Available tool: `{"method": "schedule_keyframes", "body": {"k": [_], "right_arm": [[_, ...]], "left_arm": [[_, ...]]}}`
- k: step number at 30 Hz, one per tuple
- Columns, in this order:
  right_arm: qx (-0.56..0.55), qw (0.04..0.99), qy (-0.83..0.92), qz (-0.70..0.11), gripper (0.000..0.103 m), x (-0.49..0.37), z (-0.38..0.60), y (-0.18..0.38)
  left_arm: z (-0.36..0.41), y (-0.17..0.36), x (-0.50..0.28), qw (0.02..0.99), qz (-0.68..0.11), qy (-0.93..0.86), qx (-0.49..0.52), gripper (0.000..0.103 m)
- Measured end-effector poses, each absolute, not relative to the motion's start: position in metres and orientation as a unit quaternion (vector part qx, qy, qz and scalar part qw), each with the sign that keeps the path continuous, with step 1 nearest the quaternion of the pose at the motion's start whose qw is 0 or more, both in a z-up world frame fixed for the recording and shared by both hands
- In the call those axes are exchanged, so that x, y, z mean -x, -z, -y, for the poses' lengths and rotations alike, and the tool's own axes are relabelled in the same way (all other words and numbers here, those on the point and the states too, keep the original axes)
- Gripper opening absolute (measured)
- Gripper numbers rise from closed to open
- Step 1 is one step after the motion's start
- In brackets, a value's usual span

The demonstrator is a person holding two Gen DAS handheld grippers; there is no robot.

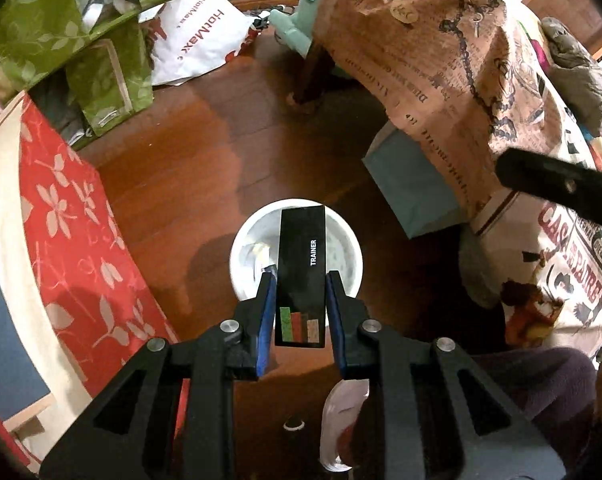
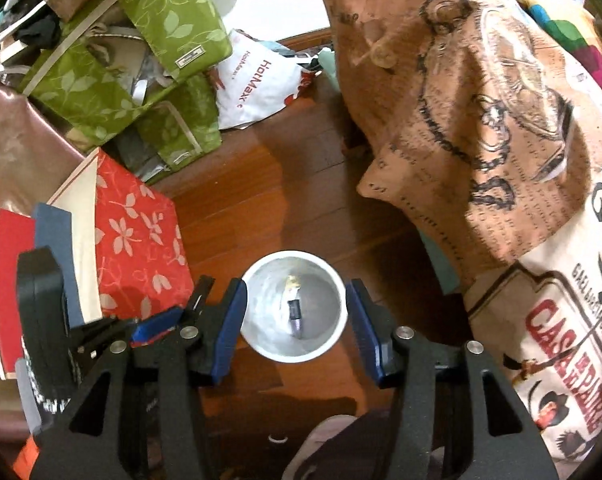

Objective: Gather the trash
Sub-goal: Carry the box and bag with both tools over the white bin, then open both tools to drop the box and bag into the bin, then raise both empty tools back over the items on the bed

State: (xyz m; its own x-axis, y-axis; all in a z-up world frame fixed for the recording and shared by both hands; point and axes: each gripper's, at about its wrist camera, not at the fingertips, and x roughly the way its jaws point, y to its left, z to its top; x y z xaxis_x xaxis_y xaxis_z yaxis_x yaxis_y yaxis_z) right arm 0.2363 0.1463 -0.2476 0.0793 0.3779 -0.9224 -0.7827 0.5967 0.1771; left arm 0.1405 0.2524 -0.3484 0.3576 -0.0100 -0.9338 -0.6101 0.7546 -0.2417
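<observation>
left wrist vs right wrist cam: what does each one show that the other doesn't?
Left wrist only: the left gripper clamped on a flat black packet printed TRAINER, held over the bin, plus a pale blue paper bag.

Right wrist only: the right gripper, jaws open and empty, and a clear look into the bin at small scraps at the bottom.

Both: the round white bin on the wooden floor, the red floral box, and the green leaf-print boxes.

Bare wooden floor [image 2: 301, 184] is lying open around the white bin [image 2: 261, 344]. A red floral box [image 2: 141, 240] is crowding its left, and printed fabric [image 2: 481, 140] is overhanging its right.
</observation>
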Motion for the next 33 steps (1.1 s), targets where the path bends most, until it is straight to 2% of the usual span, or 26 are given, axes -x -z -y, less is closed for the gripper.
{"method": "schedule_keyframes", "body": {"k": [14, 29, 31, 33], "right_arm": [[0.162, 0.723, -0.411, -0.530, 0.048, -0.248, -0.107, 0.225], [0.113, 0.786, -0.416, -0.442, 0.048, -0.246, -0.029, 0.136], [0.100, 0.797, -0.411, -0.431, 0.048, -0.248, -0.014, 0.124], [0.088, 0.809, -0.403, -0.419, 0.048, -0.251, 0.003, 0.113]], "left_arm": [[-0.236, 0.320, -0.162, 0.780, -0.541, -0.190, 0.251, 0.026], [-0.172, 0.196, -0.181, 0.853, -0.466, -0.173, 0.158, 0.027], [-0.156, 0.178, -0.186, 0.865, -0.454, -0.167, 0.136, 0.028], [-0.142, 0.163, -0.192, 0.874, -0.441, -0.164, 0.121, 0.038]]}}
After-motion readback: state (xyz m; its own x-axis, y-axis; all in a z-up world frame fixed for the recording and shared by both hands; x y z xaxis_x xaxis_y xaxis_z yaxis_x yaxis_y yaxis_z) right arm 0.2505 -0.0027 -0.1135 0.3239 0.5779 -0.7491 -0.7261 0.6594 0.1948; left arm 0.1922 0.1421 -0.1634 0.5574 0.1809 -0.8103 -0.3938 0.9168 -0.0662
